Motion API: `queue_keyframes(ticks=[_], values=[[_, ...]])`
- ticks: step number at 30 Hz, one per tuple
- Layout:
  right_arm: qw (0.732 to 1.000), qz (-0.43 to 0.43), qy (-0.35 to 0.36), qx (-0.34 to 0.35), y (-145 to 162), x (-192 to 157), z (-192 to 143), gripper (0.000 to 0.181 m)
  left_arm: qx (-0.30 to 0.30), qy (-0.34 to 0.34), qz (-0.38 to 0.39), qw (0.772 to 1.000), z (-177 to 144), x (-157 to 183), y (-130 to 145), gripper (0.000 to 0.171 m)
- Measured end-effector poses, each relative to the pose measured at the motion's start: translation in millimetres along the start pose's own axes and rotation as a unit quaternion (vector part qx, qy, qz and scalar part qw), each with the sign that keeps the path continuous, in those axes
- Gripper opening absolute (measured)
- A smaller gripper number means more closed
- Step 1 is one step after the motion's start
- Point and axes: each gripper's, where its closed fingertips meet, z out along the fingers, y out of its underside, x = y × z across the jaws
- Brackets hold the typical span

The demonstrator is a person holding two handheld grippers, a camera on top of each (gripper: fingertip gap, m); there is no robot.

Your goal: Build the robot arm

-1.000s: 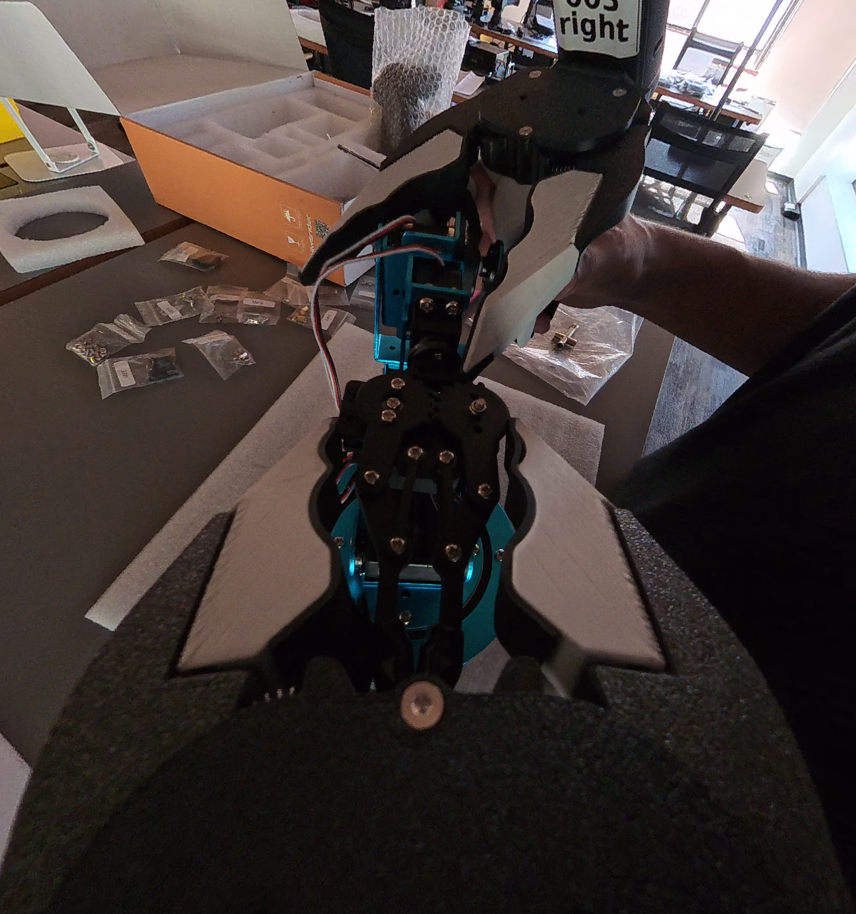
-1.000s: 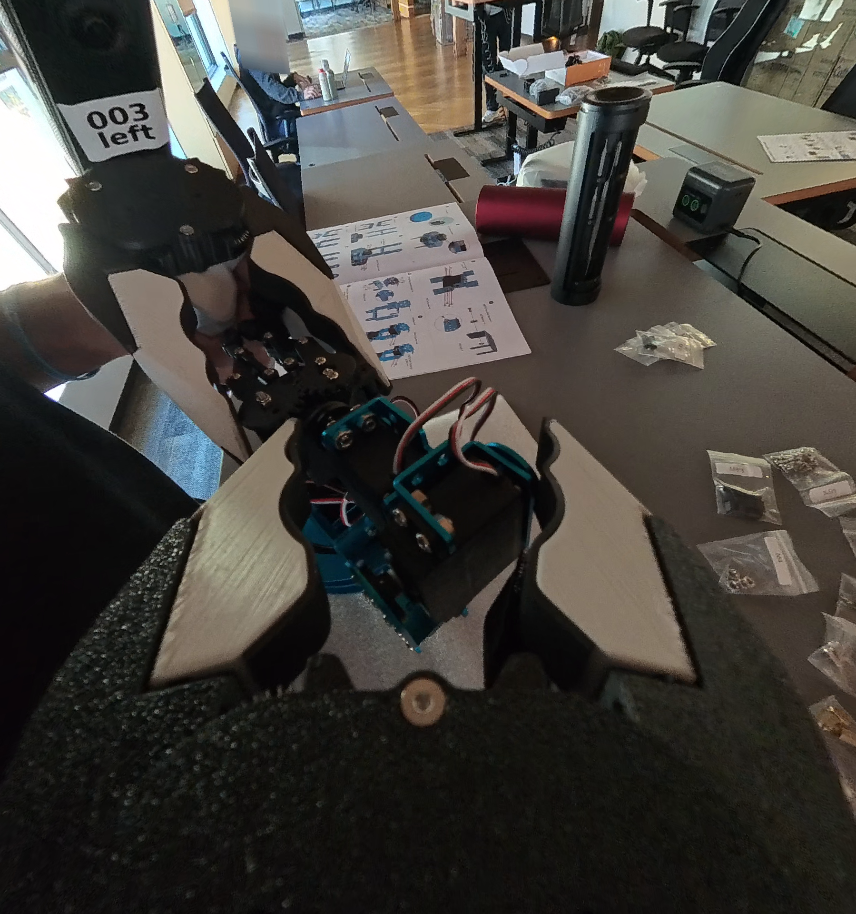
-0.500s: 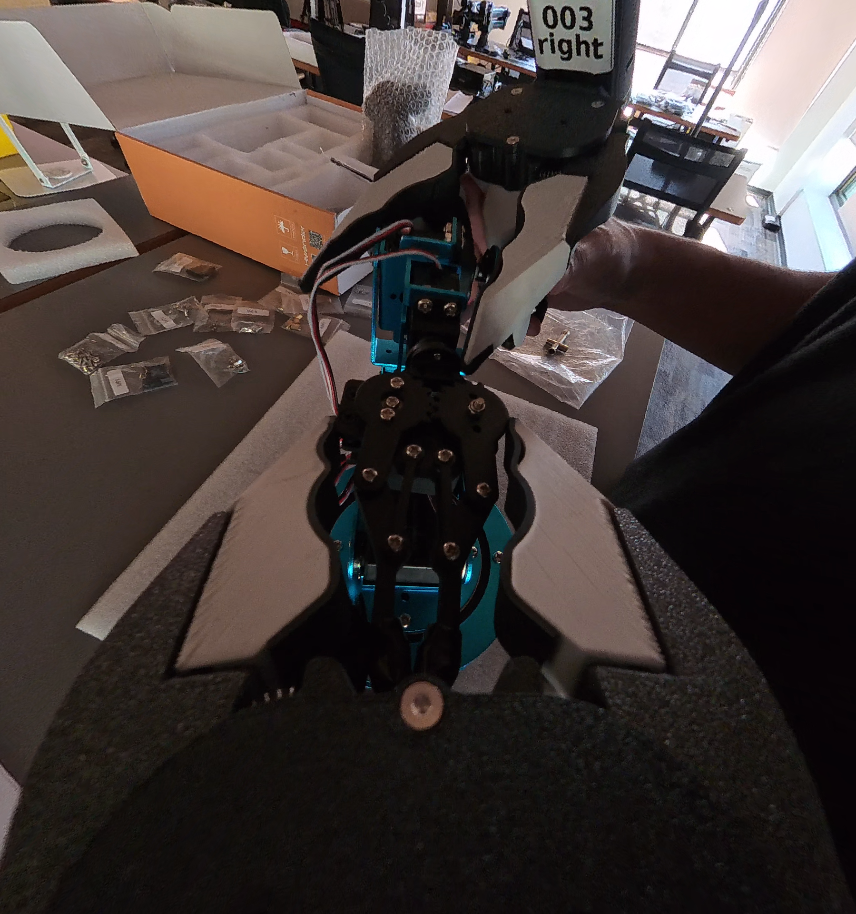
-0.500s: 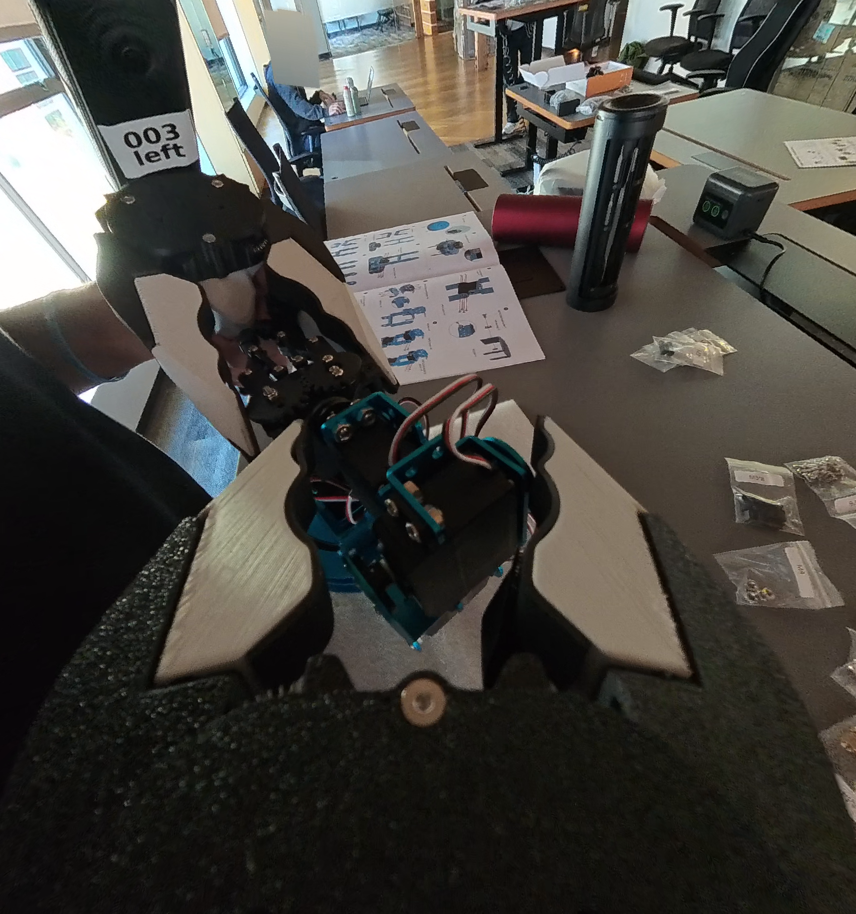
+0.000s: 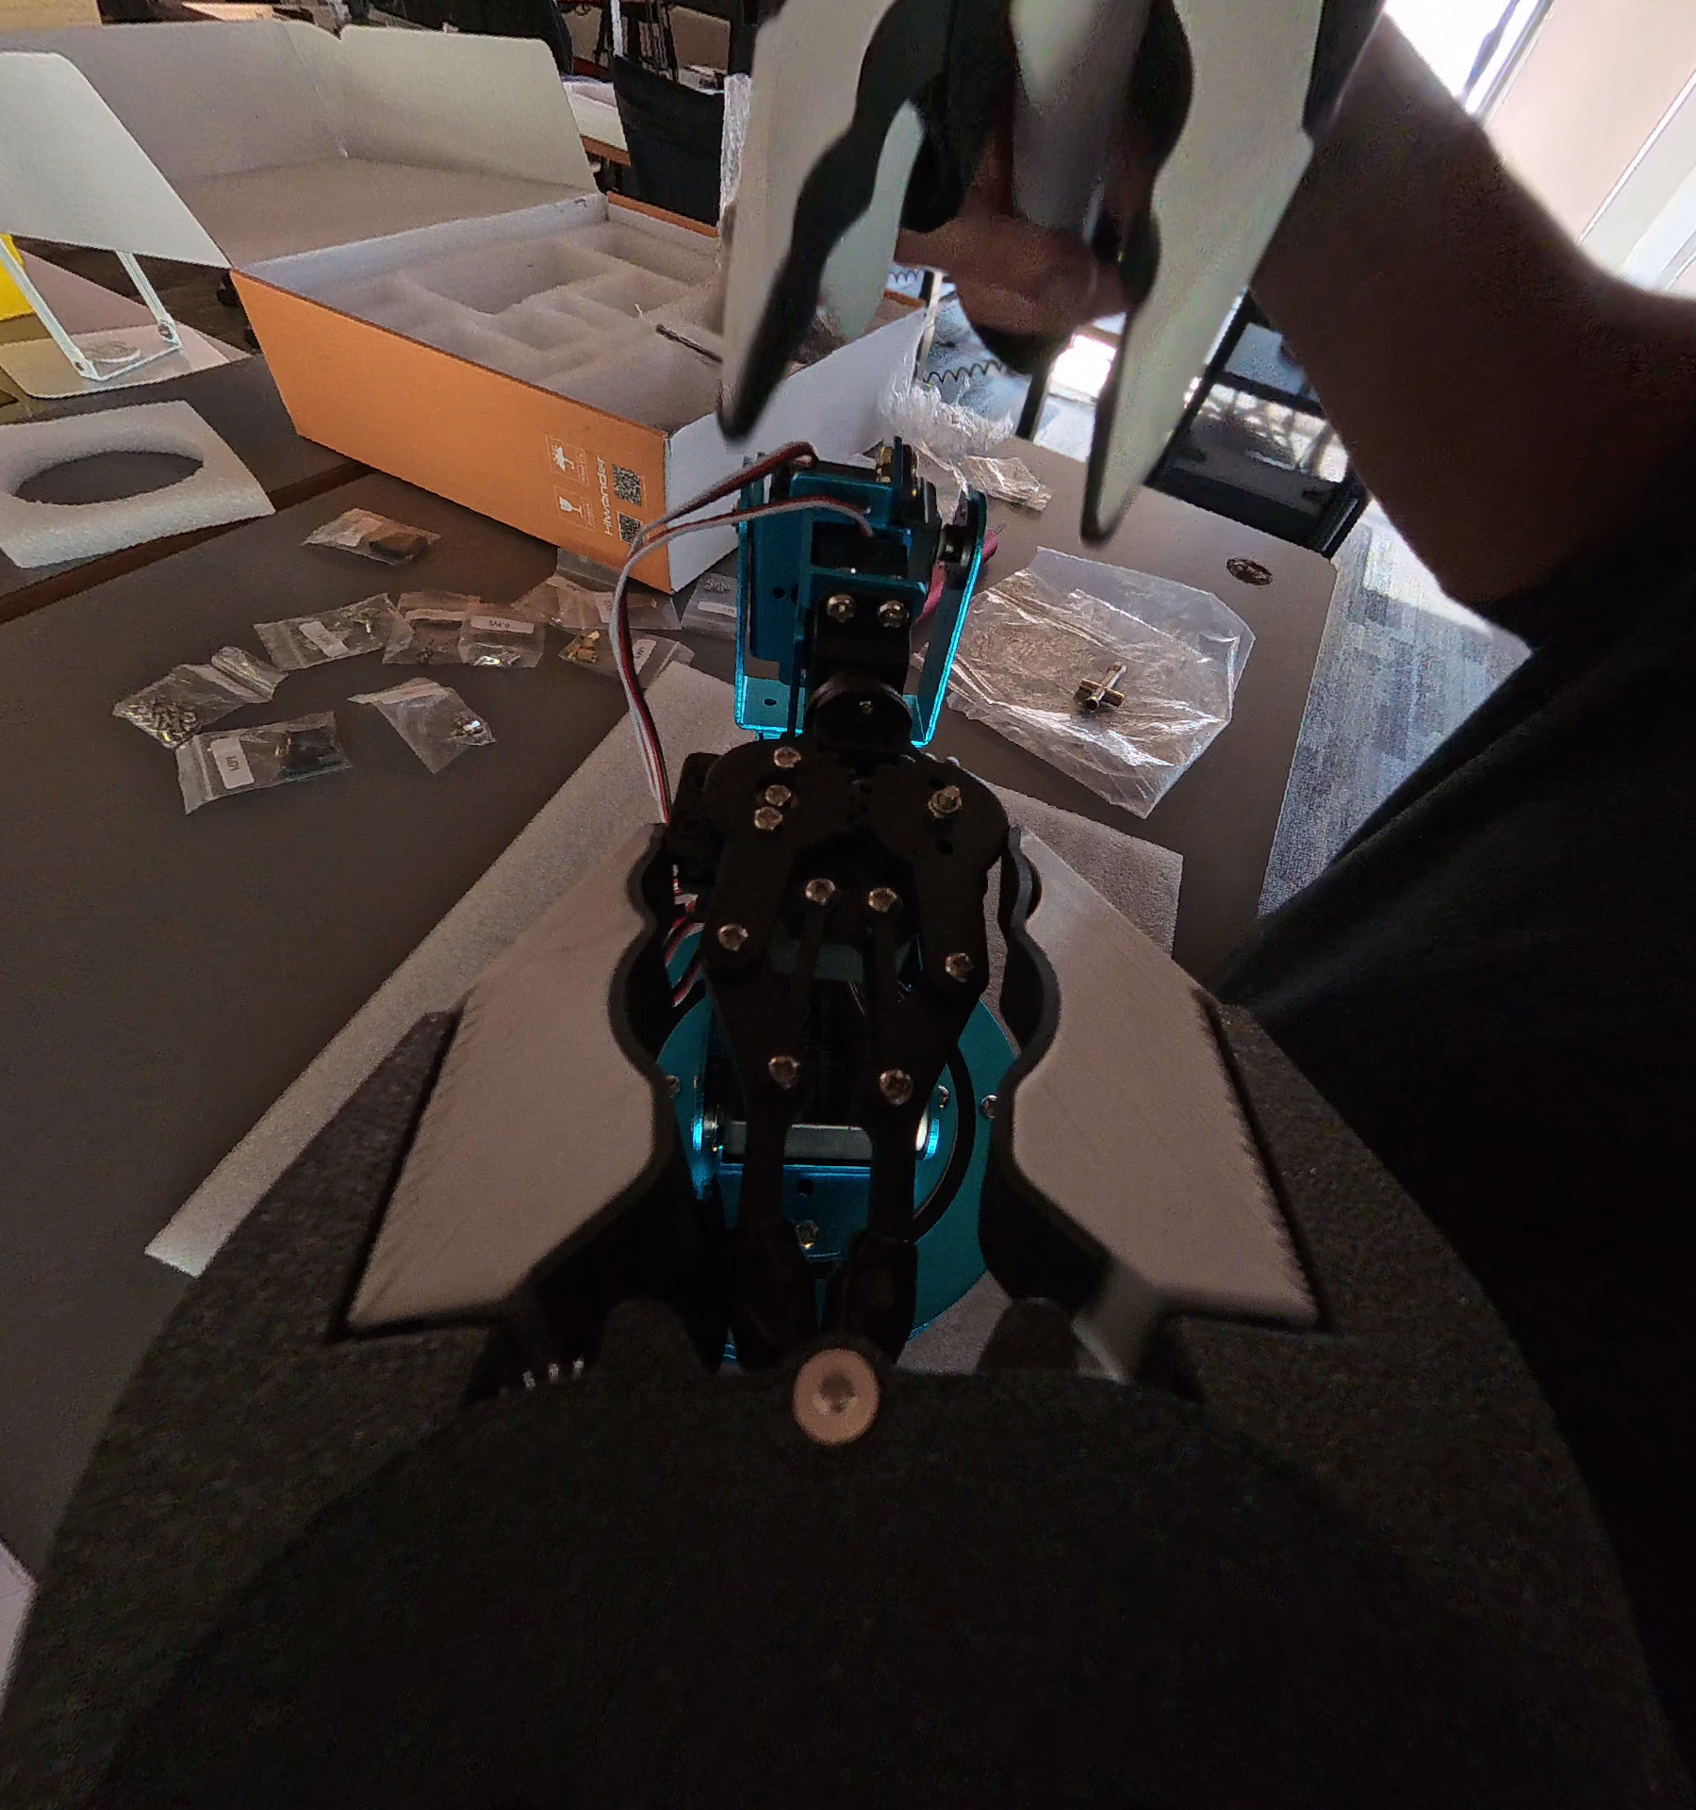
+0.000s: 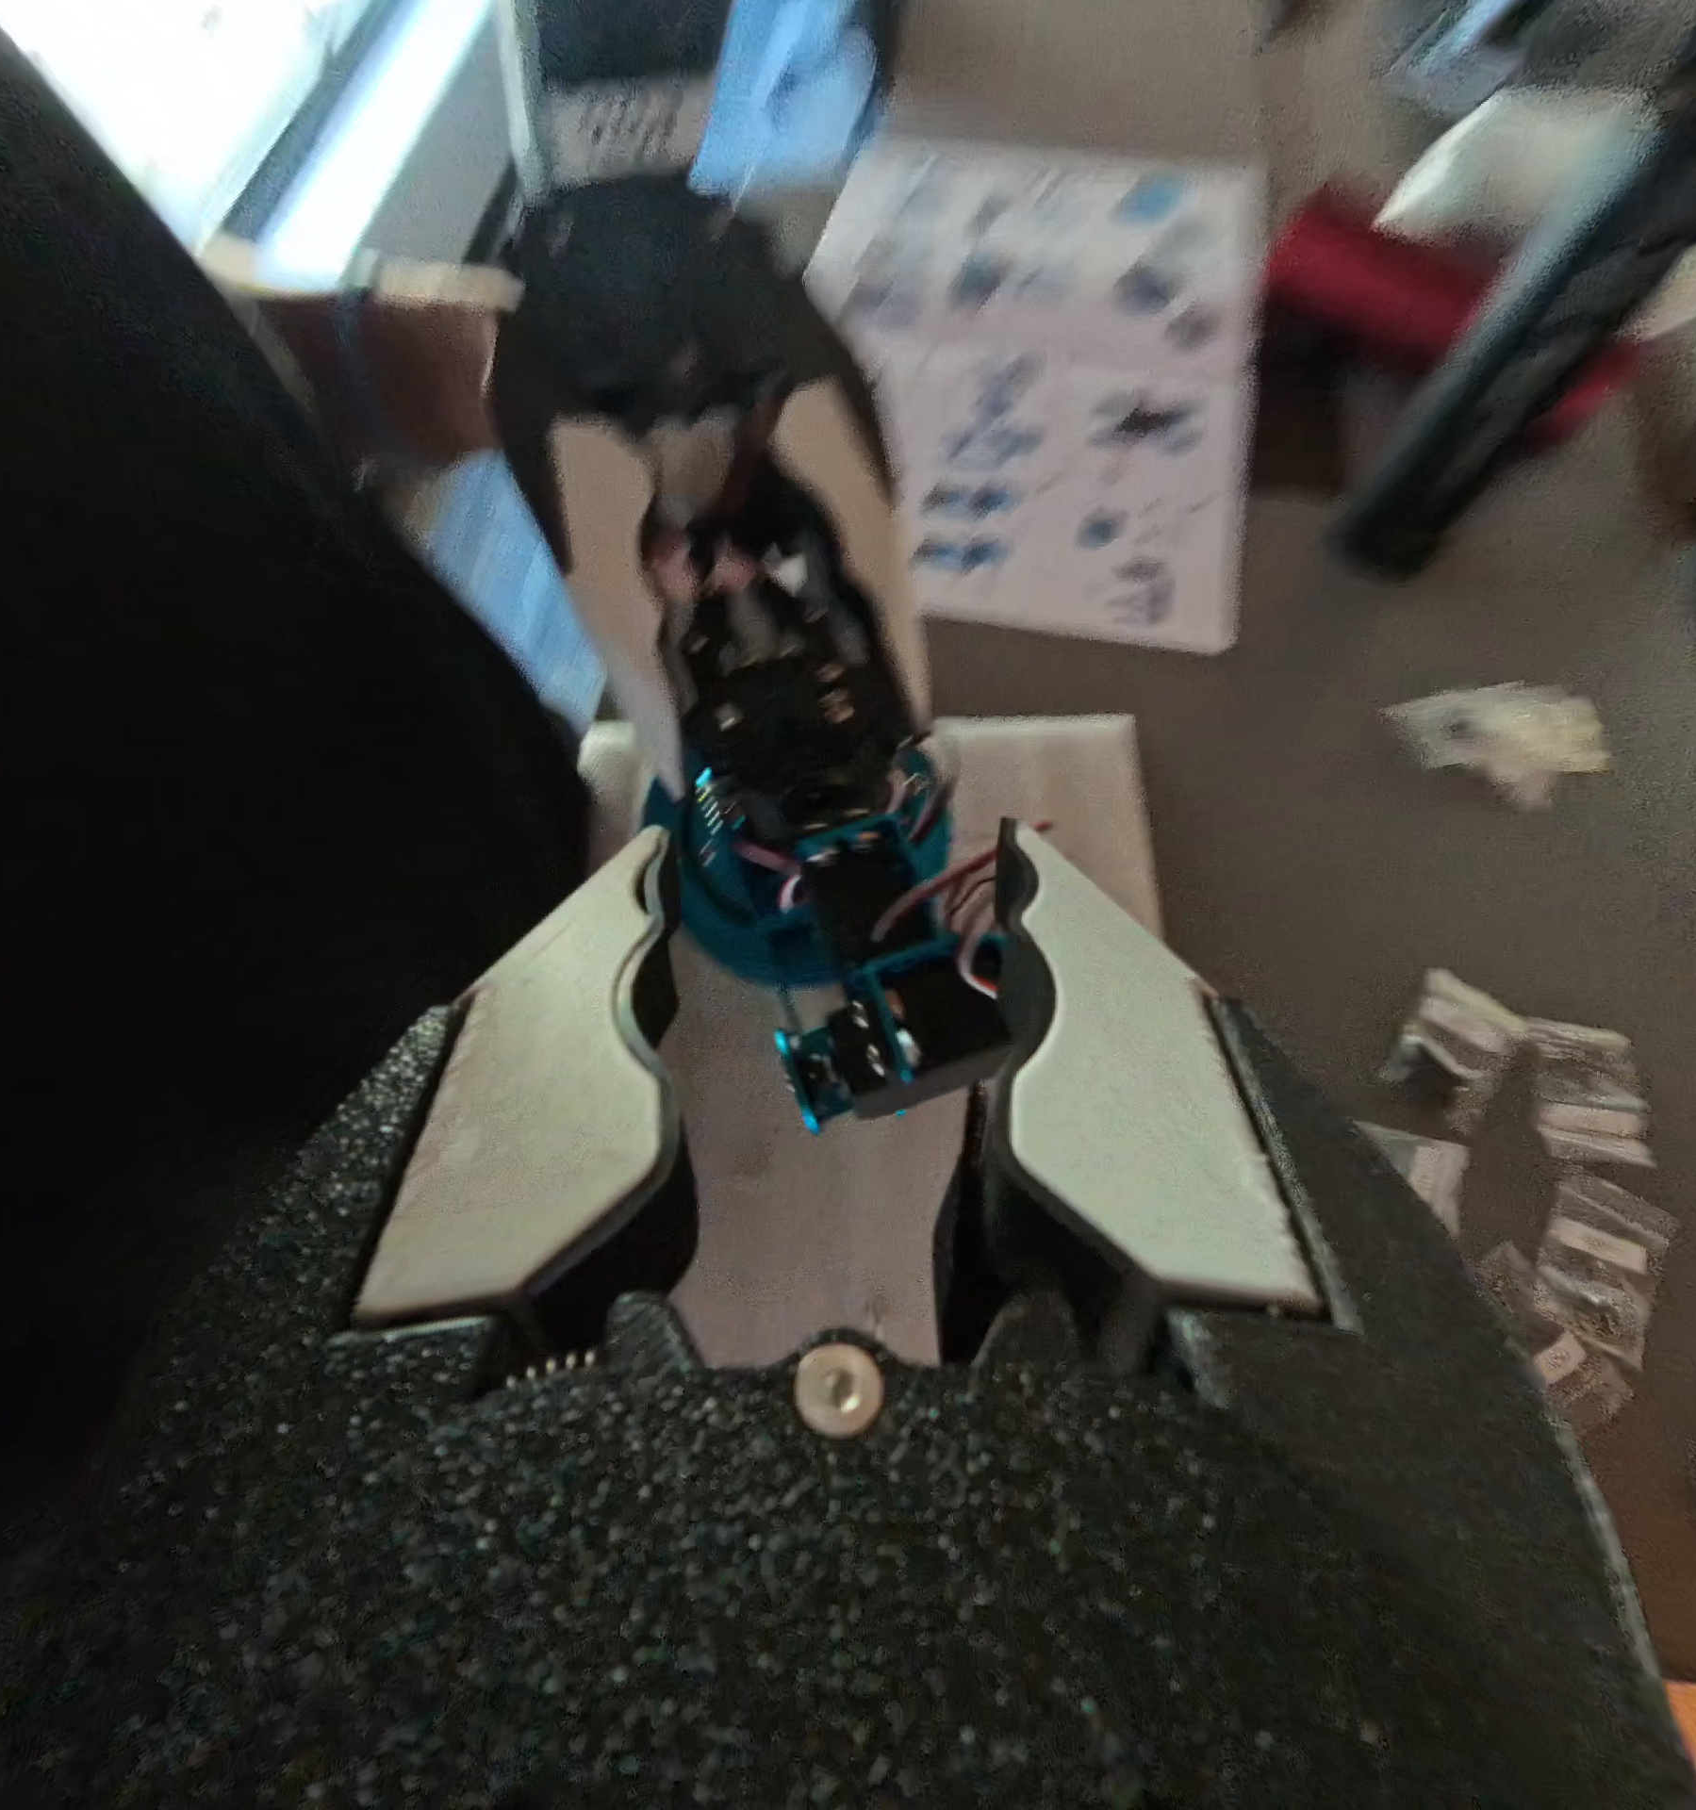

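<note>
1. Far left on the table: one white foam pad with a round hole. Next to it, small parts bags, at least seven, loose, none touched.
2. One open orange box behind them, white tray inside.
3. Centre: one kit arm with a blue base and brackets and a black pincer head. It stands on one foam sheet.
4. Left claw is clenched on the black pincer head, a finger against each side, holding the kit arm over its base.
5. Two servo leads loop off the upper blue bracket, hanging free.
6. Right claw is released and holds nothing. It hovers just above the top bracket, tips apart and clear of it.
7. Right: one clear bag with one brass cross wrench on it.
8. Right wrist view is blurred. It shows the right claw spread over the servo block, the left claw beyond it, and one open booklet further back.
</note>
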Motion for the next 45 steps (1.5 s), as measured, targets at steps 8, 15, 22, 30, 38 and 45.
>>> queue_keyframes(ticks=[8,15,22,30,38,45], values=[[0.951,-0.107,-0.134,-0.258,22.3,-10.3,49.1,0.031,0.0,-0.007,0.003,1.0,0.2,0.2,-0.3,0.066],[0.937,-0.104,-0.171,-0.285,23.8,-8.6,50.1,0.024,0.005,-0.012,0.0,1.0,1.6,-0.6,-0.2,0.066],[0.935,-0.094,-0.175,-0.295,25.0,-9.5,49.5,0.022,-0.003,-0.014,0.007,1.0,1.3,-0.7,0.6,0.066],[0.931,-0.069,-0.187,-0.305,26.0,-10.3,47.8,0.022,-0.005,-0.017,0.01,1.0,2.1,-0.1,-0.3,0.065],[0.932,-0.063,-0.195,-0.3,24.5,-10.7,50.0,0.023,-0.008,-0.024,0.012,1.0,-0.1,-0.8,0.9,0.065],[0.947,-0.129,-0.146,-0.254,15.7,-9.7,42.2,0.025,-0.01,-0.017,0.005,1.0,0.1,0.1,0.3,0.065]])
